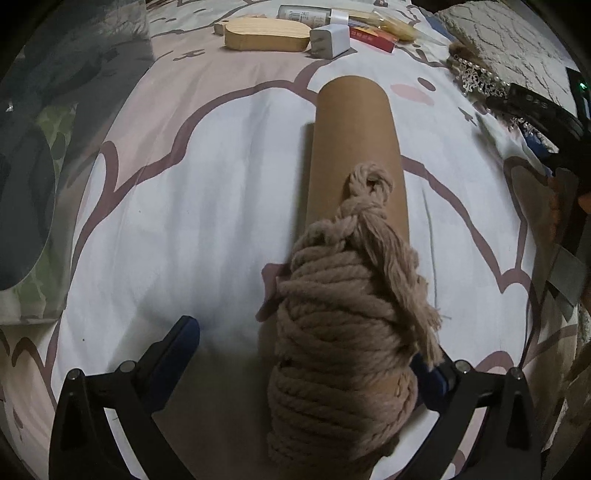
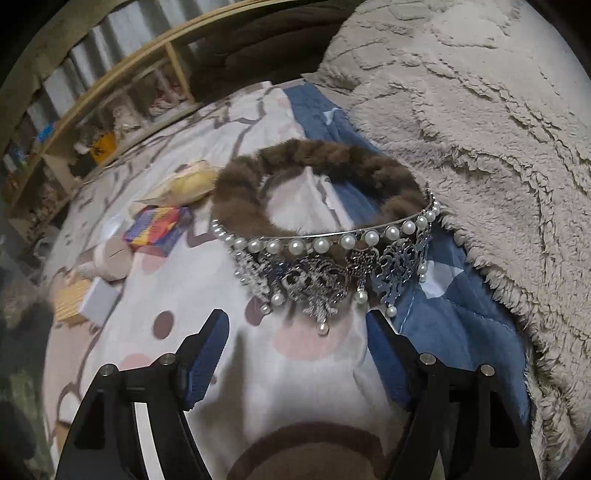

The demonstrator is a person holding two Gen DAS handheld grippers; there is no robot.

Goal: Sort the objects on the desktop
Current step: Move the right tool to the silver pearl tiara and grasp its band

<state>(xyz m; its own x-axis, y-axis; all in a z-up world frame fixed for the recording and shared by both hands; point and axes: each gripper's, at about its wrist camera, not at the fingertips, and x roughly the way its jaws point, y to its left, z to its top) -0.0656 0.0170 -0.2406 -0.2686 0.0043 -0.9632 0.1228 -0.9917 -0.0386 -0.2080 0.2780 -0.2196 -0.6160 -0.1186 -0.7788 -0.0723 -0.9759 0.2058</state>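
A brown cardboard tube (image 1: 356,147) lies on the printed bedsheet (image 1: 207,206), pointing away from me. Beige rope (image 1: 340,350) is wound thickly around its near end, with a knot and a frayed tail on top. My left gripper (image 1: 304,339) stands open around that roped end; the left finger (image 1: 177,350) is well clear of it and the right finger sits close beside the rope, partly hidden. In the right wrist view a silver pearl tiara (image 2: 332,258) rests against a brown fur headband (image 2: 314,166). My right gripper (image 2: 295,317) is open just short of the tiara's hanging pearls.
At the far end lie a wooden block (image 1: 266,35), a white charger (image 1: 330,40), a red box (image 1: 371,35) and a bottle (image 1: 306,13). A fluffy beige blanket (image 2: 480,110) fills the right side over a blue quilt (image 2: 454,332). Wooden shelves (image 2: 110,92) stand behind.
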